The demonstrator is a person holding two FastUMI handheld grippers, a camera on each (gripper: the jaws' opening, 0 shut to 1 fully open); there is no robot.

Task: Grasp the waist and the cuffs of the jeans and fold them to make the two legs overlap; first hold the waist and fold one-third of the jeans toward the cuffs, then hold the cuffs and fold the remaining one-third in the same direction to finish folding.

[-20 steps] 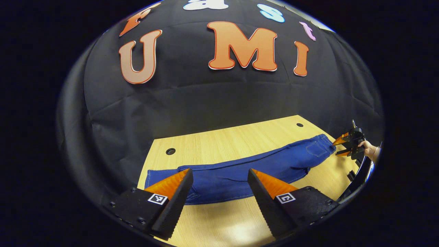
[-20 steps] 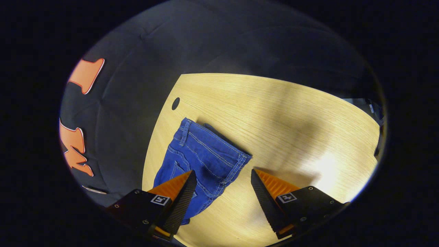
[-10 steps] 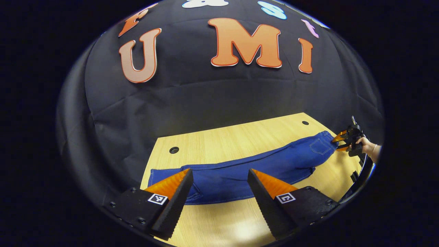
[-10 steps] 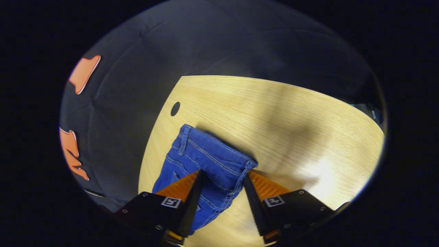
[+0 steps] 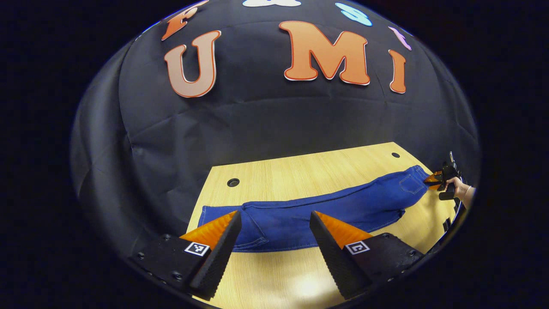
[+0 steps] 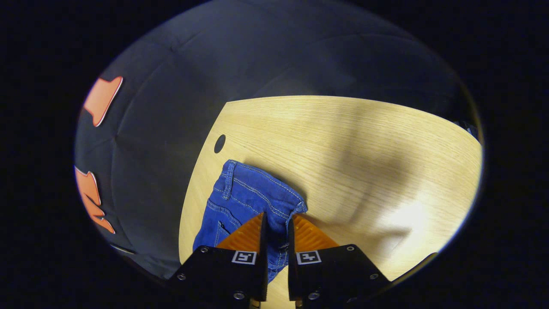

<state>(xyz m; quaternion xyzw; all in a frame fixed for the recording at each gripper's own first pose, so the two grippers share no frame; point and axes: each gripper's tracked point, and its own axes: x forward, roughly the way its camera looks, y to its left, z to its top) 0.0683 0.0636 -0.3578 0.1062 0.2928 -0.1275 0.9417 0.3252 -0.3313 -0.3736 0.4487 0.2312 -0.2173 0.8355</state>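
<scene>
Blue jeans (image 5: 326,210) lie stretched across the wooden table (image 5: 300,176), cuffs at the left end and waist at the far right. My left gripper (image 5: 274,214) hovers open over the cuff end with nothing between its fingers. In the left gripper view, the right gripper (image 5: 433,179) sits at the waist end, held by a hand (image 5: 460,188). In the right gripper view, the right gripper (image 6: 276,216) is shut on the near corner of the waistband (image 6: 248,193), denim pinched between both fingers and bunched slightly.
The table has a round hole near its back left corner (image 5: 233,182) and another at the back right (image 5: 395,155), the latter seen beside the waist (image 6: 219,143). Bare tabletop (image 6: 364,150) stretches beyond the waist. Black cloth walls stand close behind the table.
The right gripper's fingers went from wide open to shut on the waistband corner, puckering the denim. The left gripper stayed open and drifted slightly, so the jeans sit further right in its view.
</scene>
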